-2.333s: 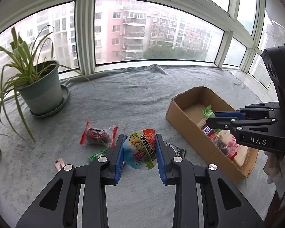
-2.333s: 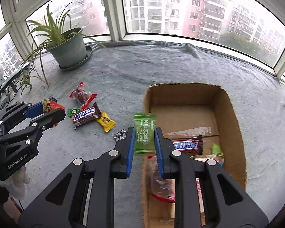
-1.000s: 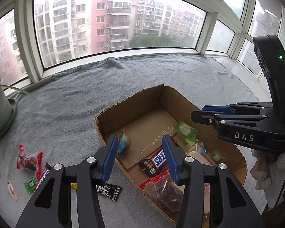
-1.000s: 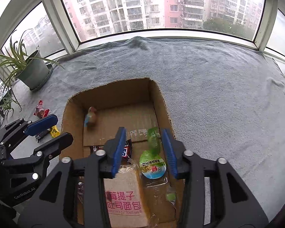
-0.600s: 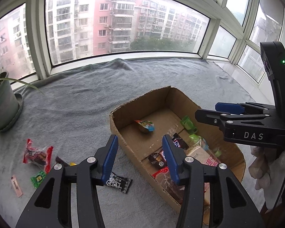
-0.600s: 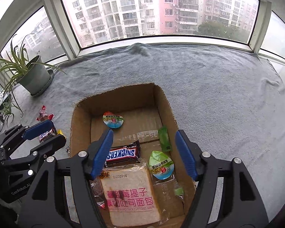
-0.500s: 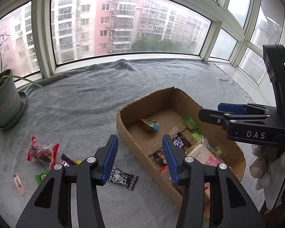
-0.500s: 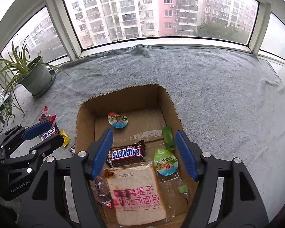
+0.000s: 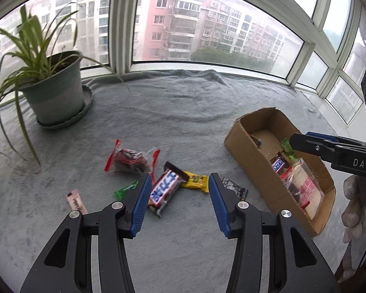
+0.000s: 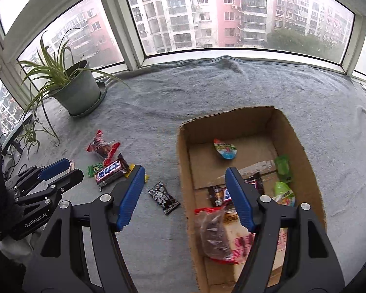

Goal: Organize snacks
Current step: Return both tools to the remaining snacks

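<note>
The grey-toweled bench point(image 9: 183, 112) lies bare across its far half, toward 12 o'clock, up to the window sill. At 10 o'clock the potted plant point(image 9: 56, 92) blocks that corner, its long leaves drooping over the left edge. In front of the left hand-held gripper point(image 9: 178, 195), whose jaws are spread wide, loose snacks crowd the bench: a Snickers bar point(image 9: 164, 190) between the tips, a yellow candy point(image 9: 195, 179) touching it, a red-ended bag point(image 9: 130, 160) behind. At 3 o'clock the cardboard box point(image 10: 183, 171) stands as a wall; its far end has free floor, its near end is packed. The right hand-held gripper point(image 10: 185, 195), also spread, straddles the box's left wall, with a black sachet point(image 10: 163, 197) lying just outside.
</note>
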{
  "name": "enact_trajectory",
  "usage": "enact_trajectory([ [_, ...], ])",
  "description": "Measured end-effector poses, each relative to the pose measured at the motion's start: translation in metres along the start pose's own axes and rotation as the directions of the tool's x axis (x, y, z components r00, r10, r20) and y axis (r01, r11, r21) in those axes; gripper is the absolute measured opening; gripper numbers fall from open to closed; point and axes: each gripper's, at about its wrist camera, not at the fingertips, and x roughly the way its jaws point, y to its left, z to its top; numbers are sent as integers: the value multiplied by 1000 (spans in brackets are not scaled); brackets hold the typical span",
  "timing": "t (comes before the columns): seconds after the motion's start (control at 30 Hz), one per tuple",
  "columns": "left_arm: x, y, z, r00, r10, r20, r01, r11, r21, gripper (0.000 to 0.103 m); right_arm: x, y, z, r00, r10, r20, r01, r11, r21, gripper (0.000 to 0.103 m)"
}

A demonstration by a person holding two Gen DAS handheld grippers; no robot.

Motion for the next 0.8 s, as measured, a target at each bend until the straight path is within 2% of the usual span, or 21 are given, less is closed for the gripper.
enact_trajectory([
  [0.2,-11,52,-13,997,69,-22,-70,996,-56,47,28,41,-3,996,58,-66,-58,998,10,71],
  [0.43,-13,100,-31,993,97,-70,-104,988,-116,47,71,62,1,974,156,-165,-131,980,150,71],
  [0.6,-6,114,-35,991,90,-99,-104,985,-139,47,101,67,2,956,190,-224,-137,963,234,71],
  [0.8,13,122,-32,989,74,-130,-95,982,-165,45,126,76,2,945,182,-271,-116,964,240,70],
])
